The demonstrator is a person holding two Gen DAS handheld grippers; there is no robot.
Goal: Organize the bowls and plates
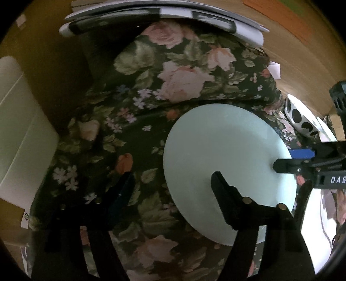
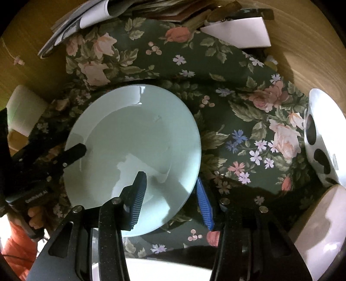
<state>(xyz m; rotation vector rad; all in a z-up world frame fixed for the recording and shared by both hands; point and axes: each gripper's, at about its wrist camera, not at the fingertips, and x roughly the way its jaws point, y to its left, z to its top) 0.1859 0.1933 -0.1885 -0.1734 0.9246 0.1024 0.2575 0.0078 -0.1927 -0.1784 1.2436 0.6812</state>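
Note:
A pale green plate [image 1: 227, 155] [image 2: 134, 138] hangs tilted over a dark floral cloth [image 1: 164, 82]. My right gripper [image 2: 170, 179] is shut on its near rim, one black finger [image 2: 138, 194] on top and the blue-padded finger [image 2: 204, 203] underneath. In the left wrist view that right gripper [image 1: 285, 160] comes in from the right edge. My left gripper [image 1: 172, 176] stands open astride the plate's opposite rim, one finger [image 1: 222, 190] above the plate and the other [image 1: 121, 188] out over the cloth. The pads do not press on it.
A black-spotted white dish [image 2: 320, 147] [image 1: 300, 121] sits at the cloth's right edge, beside a white object [image 2: 320, 227]. A white plate [image 2: 151, 270] lies below the green one. Papers [image 1: 162, 13] pile at the back; a white printer [image 1: 19, 129] stands left. The table [image 2: 302, 54] is wooden.

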